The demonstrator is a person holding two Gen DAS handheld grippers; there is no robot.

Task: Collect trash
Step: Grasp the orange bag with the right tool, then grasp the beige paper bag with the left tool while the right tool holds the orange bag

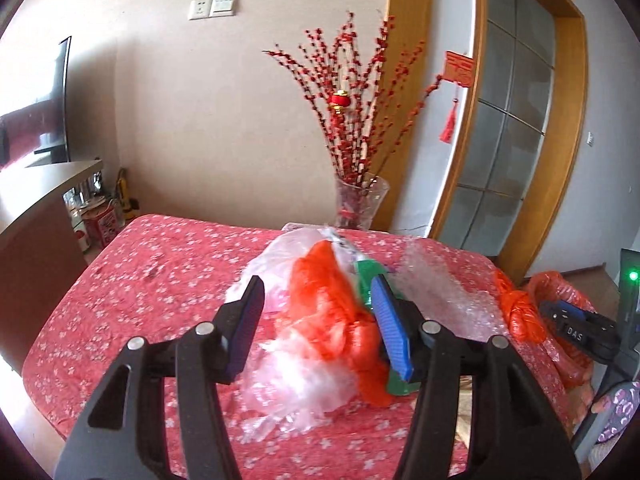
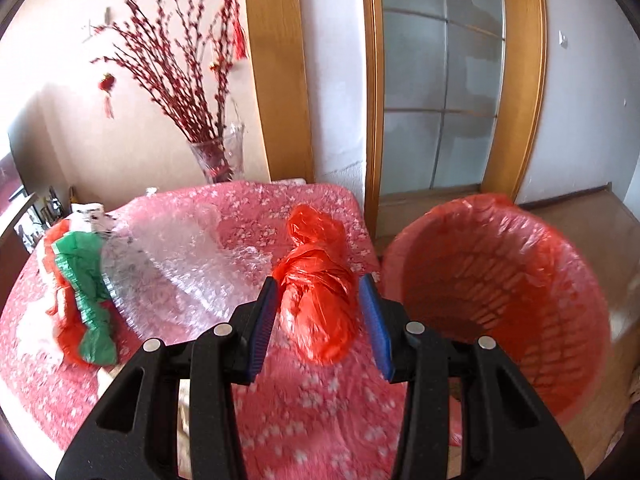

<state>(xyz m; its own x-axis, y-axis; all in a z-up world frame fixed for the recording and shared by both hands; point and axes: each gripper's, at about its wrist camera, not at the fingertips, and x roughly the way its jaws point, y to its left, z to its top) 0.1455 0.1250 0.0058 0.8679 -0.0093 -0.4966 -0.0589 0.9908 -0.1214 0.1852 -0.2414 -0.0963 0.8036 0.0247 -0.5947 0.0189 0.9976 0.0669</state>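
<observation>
Plastic trash litters the pink floral tabletop (image 2: 312, 420): a green-and-red bag (image 2: 86, 300) at left, bubble wrap (image 2: 180, 264) beside it, a knotted red bag (image 2: 320, 296) further right. Left gripper (image 1: 320, 328) jaws gape around crumpled film, not pressing; right gripper (image 2: 320, 320) jaws straddle the knotted bag, apart. Rightmost, the red-lined wastebasket (image 2: 500, 292) looks empty.

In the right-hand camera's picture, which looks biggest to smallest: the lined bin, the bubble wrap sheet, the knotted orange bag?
1. Basket bin lined with an orange plastic bag
2. Clear bubble wrap sheet
3. Knotted orange plastic bag

The bin stands nearer the camera, which may exaggerate its lead.
</observation>
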